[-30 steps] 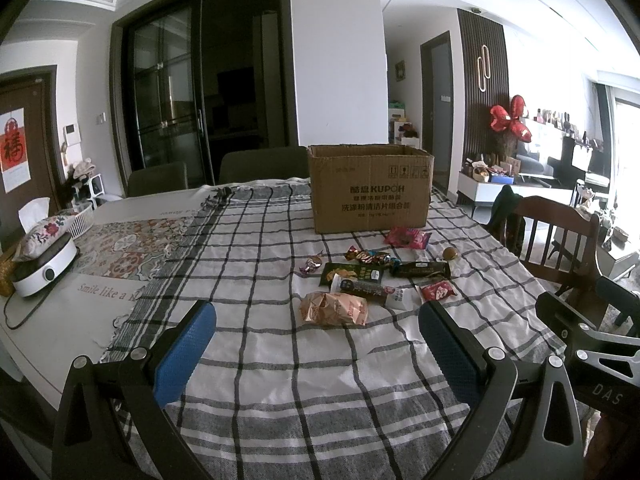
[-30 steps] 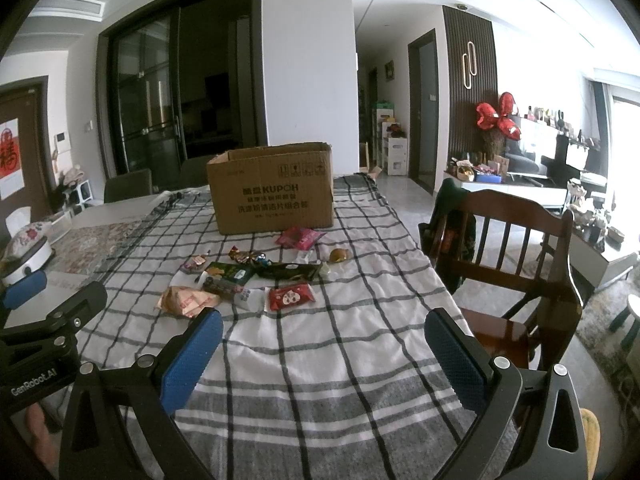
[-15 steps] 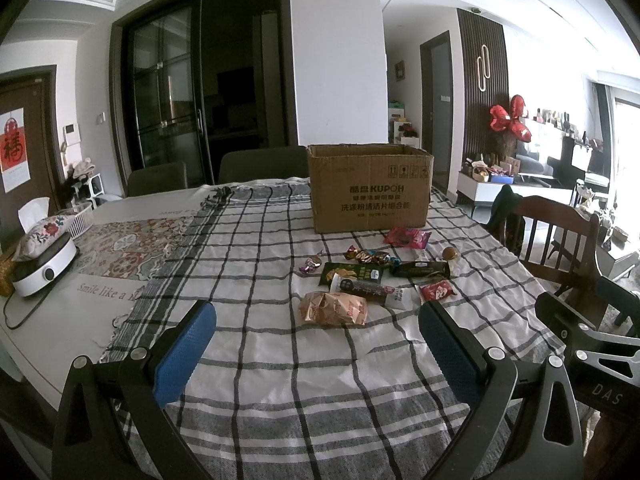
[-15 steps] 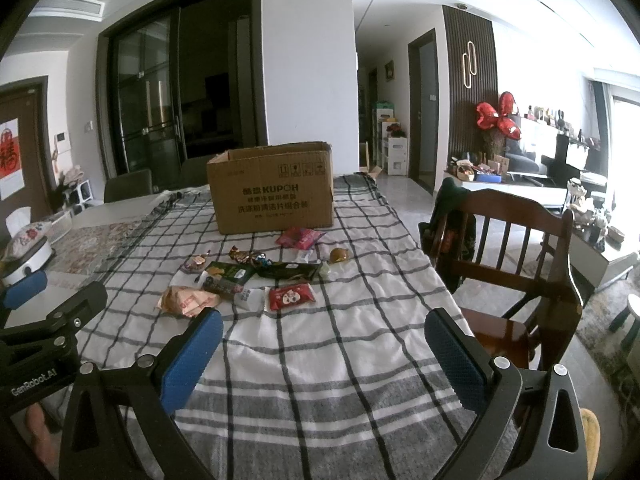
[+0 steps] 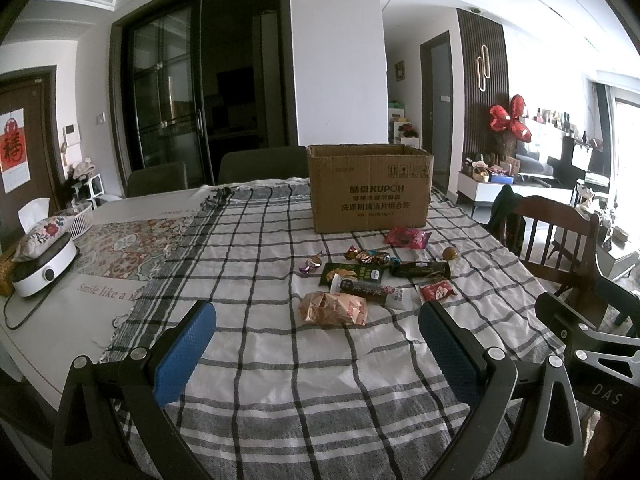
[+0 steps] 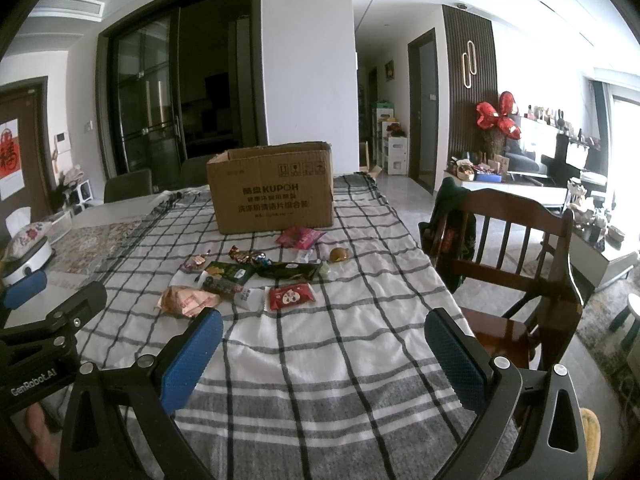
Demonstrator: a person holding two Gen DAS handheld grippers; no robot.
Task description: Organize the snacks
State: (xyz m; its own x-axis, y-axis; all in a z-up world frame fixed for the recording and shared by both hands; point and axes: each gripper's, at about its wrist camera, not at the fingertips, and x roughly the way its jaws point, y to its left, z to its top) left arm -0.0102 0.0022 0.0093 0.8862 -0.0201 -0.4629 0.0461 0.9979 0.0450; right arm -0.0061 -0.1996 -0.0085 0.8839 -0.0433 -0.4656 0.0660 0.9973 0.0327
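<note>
Where the checked cloth (image 5: 280, 360) covers the table, a loose cluster of snacks (image 5: 372, 276) is spread just in front of one open cardboard box (image 5: 370, 188). About ten packets can be counted: one orange bag (image 5: 334, 309) nearest the grippers, one red packet (image 6: 291, 296), one pink packet (image 6: 300, 237) just beside the box, one green pack (image 5: 350, 272), two dark bars (image 5: 420, 269), one small round bun (image 6: 340, 254) and a few foil sweets (image 5: 370, 257); the exact count of sweets cannot be told. Nothing is held. Both claws are spread wide and empty: the left gripper (image 5: 318, 344) and the right gripper (image 6: 324, 350) are seen above the cloth, short of the snacks. One wooden chair (image 6: 516, 256) is stood at the table's right side, and one white cooker (image 5: 42, 270) is set at the left edge.
</note>
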